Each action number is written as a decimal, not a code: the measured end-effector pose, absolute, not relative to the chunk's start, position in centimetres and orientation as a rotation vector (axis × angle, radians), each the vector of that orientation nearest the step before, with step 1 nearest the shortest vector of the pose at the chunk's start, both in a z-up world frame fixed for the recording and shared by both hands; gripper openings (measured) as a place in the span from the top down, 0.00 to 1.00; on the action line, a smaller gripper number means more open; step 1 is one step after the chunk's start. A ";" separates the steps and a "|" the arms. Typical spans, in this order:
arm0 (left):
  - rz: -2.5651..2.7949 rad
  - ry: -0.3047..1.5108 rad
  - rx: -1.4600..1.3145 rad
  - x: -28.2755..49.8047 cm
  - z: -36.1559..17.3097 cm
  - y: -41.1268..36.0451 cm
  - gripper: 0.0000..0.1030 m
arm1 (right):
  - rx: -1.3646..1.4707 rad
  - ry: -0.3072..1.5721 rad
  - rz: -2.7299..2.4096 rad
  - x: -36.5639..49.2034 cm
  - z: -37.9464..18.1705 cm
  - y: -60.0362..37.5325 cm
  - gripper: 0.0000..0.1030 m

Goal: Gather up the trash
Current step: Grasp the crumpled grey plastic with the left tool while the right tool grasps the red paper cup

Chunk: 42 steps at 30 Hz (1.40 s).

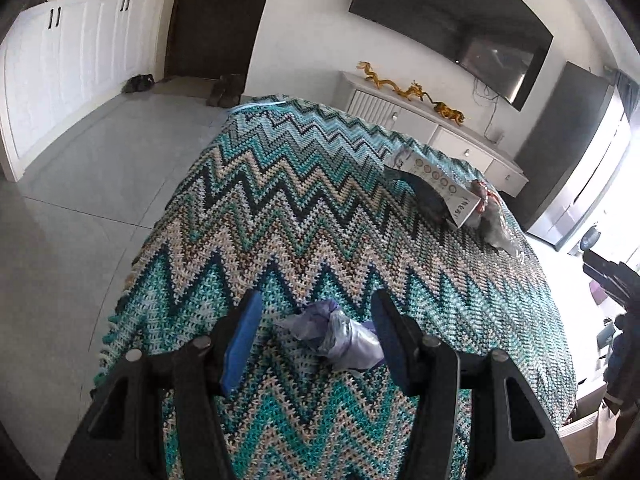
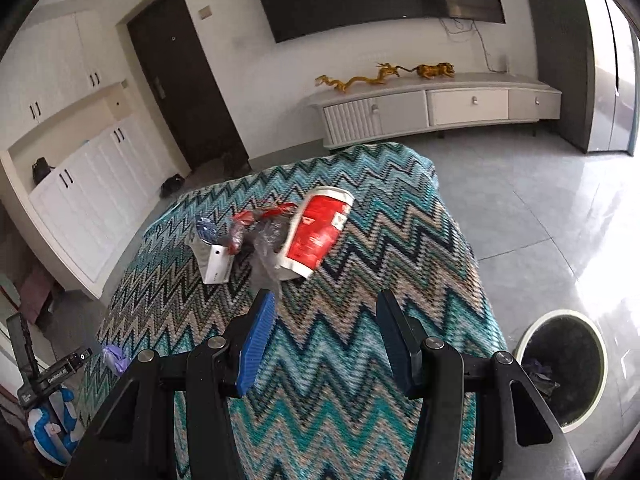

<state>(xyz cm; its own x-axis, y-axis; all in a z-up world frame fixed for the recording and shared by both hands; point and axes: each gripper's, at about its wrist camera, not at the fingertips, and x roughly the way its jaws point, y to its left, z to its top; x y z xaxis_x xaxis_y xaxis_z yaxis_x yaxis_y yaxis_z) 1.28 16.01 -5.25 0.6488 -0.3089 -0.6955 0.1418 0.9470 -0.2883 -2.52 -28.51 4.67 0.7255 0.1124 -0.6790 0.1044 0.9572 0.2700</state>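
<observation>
A crumpled lilac wad (image 1: 340, 336) lies on the teal zigzag cloth (image 1: 280, 200) near its front left corner. My left gripper (image 1: 318, 296) is open around the wad, whose right end lies against the right finger while a gap shows at the blue left pad. In the right wrist view a red and white paper cup (image 2: 320, 232) lies on its side, with a clear wrapper (image 2: 266, 252), a red wrapper (image 2: 256, 216) and a white box (image 2: 214, 260) beside it. My right gripper (image 2: 325, 296) stands open and empty just short of the cup. The lilac wad (image 2: 114, 356) shows at far left.
A round bin (image 2: 564, 364) with a black liner stands on the tiled floor right of the table. A low white cabinet (image 2: 440, 108) with gold figurines runs along the far wall under a television. White cupboards (image 1: 60, 72) and a dark door (image 1: 216, 20) lie to the left.
</observation>
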 end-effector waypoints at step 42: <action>-0.300 0.890 -0.102 2.8 -7.3 11.8 0.83 | 0.585 0.890 0.175 11.0 -4.6 -30.9 0.46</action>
